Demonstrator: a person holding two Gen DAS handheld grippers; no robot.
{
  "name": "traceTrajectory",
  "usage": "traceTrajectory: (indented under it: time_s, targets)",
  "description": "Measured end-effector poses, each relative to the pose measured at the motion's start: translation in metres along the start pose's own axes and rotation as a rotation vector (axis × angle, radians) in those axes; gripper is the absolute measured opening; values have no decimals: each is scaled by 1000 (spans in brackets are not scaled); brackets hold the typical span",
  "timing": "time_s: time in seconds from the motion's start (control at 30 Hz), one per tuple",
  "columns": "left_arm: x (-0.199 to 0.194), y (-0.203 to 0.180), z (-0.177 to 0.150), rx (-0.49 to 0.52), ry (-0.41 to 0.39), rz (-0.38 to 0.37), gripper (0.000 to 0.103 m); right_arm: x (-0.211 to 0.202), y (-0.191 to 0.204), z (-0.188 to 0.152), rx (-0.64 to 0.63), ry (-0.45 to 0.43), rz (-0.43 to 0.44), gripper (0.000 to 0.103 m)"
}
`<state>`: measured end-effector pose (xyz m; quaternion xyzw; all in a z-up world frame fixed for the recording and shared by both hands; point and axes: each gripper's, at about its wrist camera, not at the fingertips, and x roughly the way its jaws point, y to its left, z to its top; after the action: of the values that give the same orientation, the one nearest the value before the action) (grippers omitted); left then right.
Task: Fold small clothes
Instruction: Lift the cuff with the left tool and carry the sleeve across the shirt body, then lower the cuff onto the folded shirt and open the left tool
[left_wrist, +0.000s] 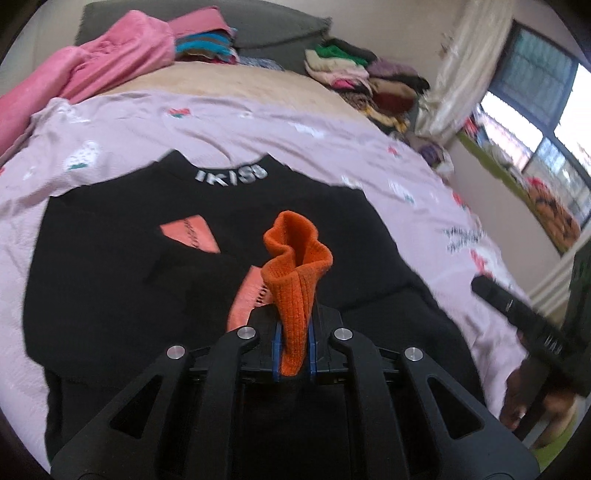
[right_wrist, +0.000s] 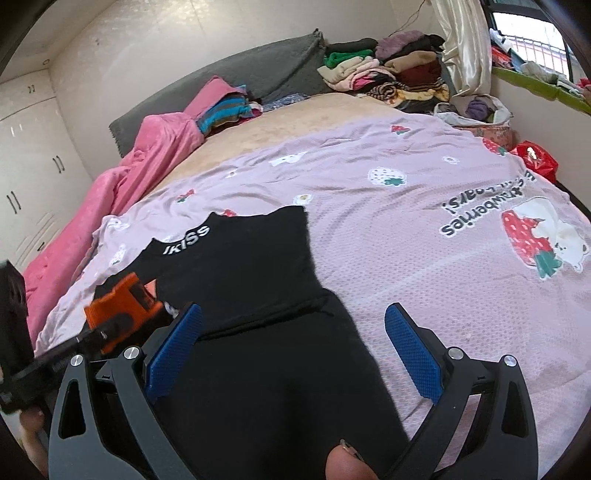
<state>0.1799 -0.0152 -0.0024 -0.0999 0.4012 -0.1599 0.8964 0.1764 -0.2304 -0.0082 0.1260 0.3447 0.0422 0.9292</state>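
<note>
Left gripper: my left gripper (left_wrist: 294, 345) is clamped tight on an orange knit cuff (left_wrist: 295, 273); the ribbed end stands up out of the blue pads and flares open at the top.

Cuff feel: I judge it soft, thick and light, grippy against the pads, unlikely to slip; it bunches instead of creasing.

Left pose: tilted downward, low over the black sweater (left_wrist: 177, 295), pointing toward its collar.

Right gripper: my right gripper (right_wrist: 293, 354) stands wide with nothing between the blue pads (right_wrist: 413, 354); it holds nothing.

Right pose: angled down over the sweater's right side, above the dark fabric without pressing it, as far as I can tell.

Sweater place: laid flat on the pink strawberry sheet (right_wrist: 424, 258), collar lettering (left_wrist: 231, 173) at the far end, pinkish panels (left_wrist: 190, 236) showing on the front.

Sweater handling: I judge it limp and floppy; best taken at edges, hem or shoulder seams, not mid-panel.

Sleeve: apparently the orange cuff ends a sleeve; the link is hidden.

Far bed: pink blanket (right_wrist: 147, 155) at left, clothes pile (right_wrist: 391, 74) by the headboard.
</note>
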Motion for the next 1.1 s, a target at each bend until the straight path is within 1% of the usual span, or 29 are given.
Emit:
traceTrajectory:
  time_s: [0.1, 0.13, 0.17, 0.2, 0.23, 0.3, 0.33, 0.4, 0.43, 0.47, 0.57, 0.63, 0.7, 0.73, 0.77, 0.83, 0.87, 0.9, 0.93, 0.97, 1.0, 1.03, 1.1]
  targets:
    - [9, -6, -4, 31, 24, -18, 9, -1, -5, 1, 14, -1, -18, 99]
    - [11, -9, -6, 46, 35, -38, 12, -1, -7, 2, 23, 0, -21, 99]
    - [13, -10, -8, 54, 41, -50, 20, -1, -9, 2, 27, 0, -25, 99]
    - [14, -12, -10, 67, 50, -74, 26, -1, -10, 2, 27, 1, -29, 99]
    - [15, -14, -12, 77, 56, -92, 29, -1, -10, 2, 27, 2, -34, 99]
    - [16, -16, -15, 94, 67, -120, 40, 1, -9, 2, 24, 7, -45, 99]
    - [15, -17, -17, 100, 72, -134, 42, 1, -8, 1, 23, 11, -45, 99]
    - [14, -16, -18, 93, 80, -165, 52, 3, -7, 0, 27, 27, -35, 99]
    - [11, -12, -17, 74, 85, -201, 55, 5, -7, -1, 31, 37, -30, 99]
    - [8, -10, -16, 58, 82, -217, 60, 8, -6, -2, 38, 51, -25, 99]
    - [-3, 0, -11, 18, 60, -245, 63, 14, 2, -5, 36, 78, -10, 99]
    - [-11, 9, -4, -3, 30, -224, 67, 18, 10, -8, 15, 98, 3, 99]
    - [-15, 20, 4, -27, 8, -175, 73, 25, 24, -13, -19, 134, 31, 98]
    - [-15, 27, 10, -48, 3, -125, 75, 30, 33, -17, -38, 155, 58, 98]
    - [-13, 33, 17, -71, 5, -75, 79, 33, 41, -20, -52, 171, 76, 98]
    - [-11, 49, 29, -118, 5, 2, 80, 40, 55, -26, -74, 200, 112, 98]
    - [-11, 55, 33, -128, -7, 22, 80, 46, 64, -30, -92, 219, 132, 98]
    - [-12, 61, 36, -128, -21, 44, 81, 52, 71, -33, -104, 231, 129, 98]
    - [-15, 69, 36, -125, -43, 92, 81, 55, 76, -35, -109, 237, 125, 98]
    - [-18, 78, 35, -131, -56, 122, 81, 61, 80, -37, -116, 247, 123, 94]
    - [-20, 84, 34, -140, -63, 134, 81, 65, 83, -39, -120, 258, 120, 90]
    - [-23, 94, 33, -161, -69, 146, 81, 70, 84, -40, -118, 267, 119, 81]
    - [-28, 112, 34, -204, -72, 154, 81, 73, 84, -43, -109, 264, 120, 69]
